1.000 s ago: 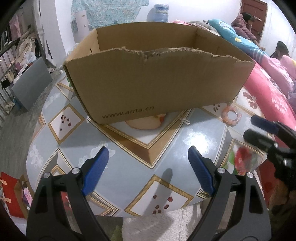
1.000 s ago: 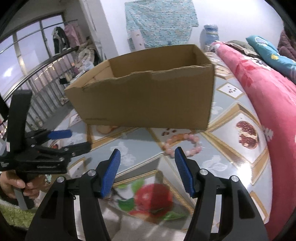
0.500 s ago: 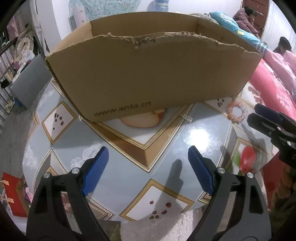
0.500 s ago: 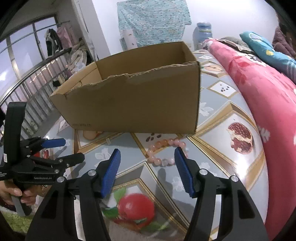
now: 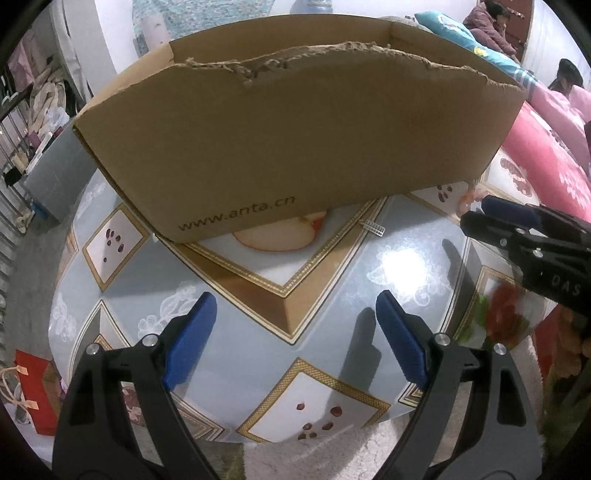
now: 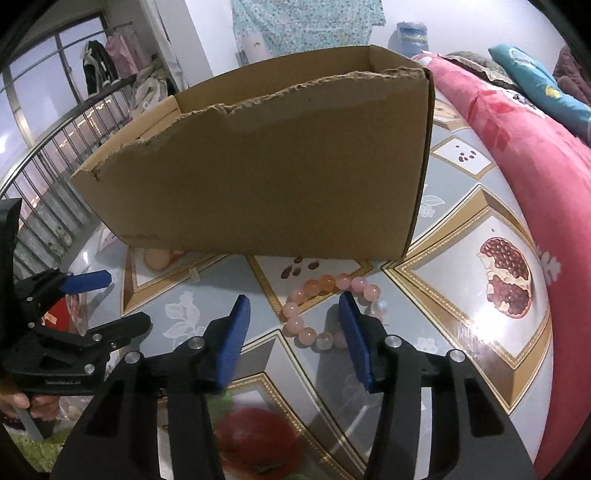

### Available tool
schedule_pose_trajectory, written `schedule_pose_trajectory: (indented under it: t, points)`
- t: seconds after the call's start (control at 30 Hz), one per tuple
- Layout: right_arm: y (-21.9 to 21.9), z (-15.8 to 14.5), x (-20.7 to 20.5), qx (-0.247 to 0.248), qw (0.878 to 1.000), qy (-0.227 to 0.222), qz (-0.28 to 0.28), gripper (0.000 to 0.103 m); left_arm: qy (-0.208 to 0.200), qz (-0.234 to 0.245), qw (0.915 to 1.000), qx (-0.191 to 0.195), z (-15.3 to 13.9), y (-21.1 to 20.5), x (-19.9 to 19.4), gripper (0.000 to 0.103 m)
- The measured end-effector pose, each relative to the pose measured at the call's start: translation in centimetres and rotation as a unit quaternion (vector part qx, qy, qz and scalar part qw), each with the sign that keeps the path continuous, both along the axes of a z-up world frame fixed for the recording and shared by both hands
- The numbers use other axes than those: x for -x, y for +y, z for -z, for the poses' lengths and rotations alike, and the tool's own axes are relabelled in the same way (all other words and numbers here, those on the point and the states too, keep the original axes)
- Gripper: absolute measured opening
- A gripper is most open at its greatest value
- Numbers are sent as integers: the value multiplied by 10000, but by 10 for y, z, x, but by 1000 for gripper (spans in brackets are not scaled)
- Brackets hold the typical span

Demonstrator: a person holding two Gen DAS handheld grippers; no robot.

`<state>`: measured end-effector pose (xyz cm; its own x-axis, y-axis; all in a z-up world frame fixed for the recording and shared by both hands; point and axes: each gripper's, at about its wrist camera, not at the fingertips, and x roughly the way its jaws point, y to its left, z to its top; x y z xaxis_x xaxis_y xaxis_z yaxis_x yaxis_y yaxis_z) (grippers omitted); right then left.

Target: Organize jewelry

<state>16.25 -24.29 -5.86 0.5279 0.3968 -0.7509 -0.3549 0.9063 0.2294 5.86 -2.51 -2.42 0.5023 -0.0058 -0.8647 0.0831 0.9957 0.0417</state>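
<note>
Pink glassy beads form a bracelet lying just ahead of the closing right gripper (nothing pinched yet), likely light, slippery and floppy, best pinched across one strand.

One cardboard box stands on the one patterned table. One beaded bracelet of pink and orange beads lies in front of the box; about a dozen beads show, and the rest are hidden behind a blue pad. One small white clip-like piece lies on the table near the box's front edge. Two grippers are in view, the left gripper and the right gripper, each with two blue-padded fingers. Two people sit far back in the left wrist view. One red bag stands on the floor.
</note>
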Motion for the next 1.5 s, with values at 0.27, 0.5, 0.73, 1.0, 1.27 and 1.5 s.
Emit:
schedule_pose_trajectory:
  t: [0.27, 0.5, 0.73, 1.0, 1.27, 1.5]
  points:
    - [1, 1, 0, 194, 9998, 21, 59, 27, 28, 0, 10000, -36, 3, -3, -6, 84]
    - [2, 2, -1, 274, 9996, 96, 45, 10, 31, 28, 10000, -70, 7, -3, -11, 84]
    - [-1, 3, 4, 144, 9997, 214, 36, 10, 38, 41, 9999, -85, 5, -5, -10, 84]
    - [-4, 4, 8, -89, 9993, 364, -18, 10, 0, 38, 10000, -71, 4, -6, -10, 84]
    - [-10, 6, 9, -288, 9988, 388, 11, 10, -575, 251, 9970, 443, -9, -2, -1, 84]
    - [-16, 8, 9, -445, 9982, 389, -39, 10, -1006, 989, 9879, 652, -11, -20, -1, 63]
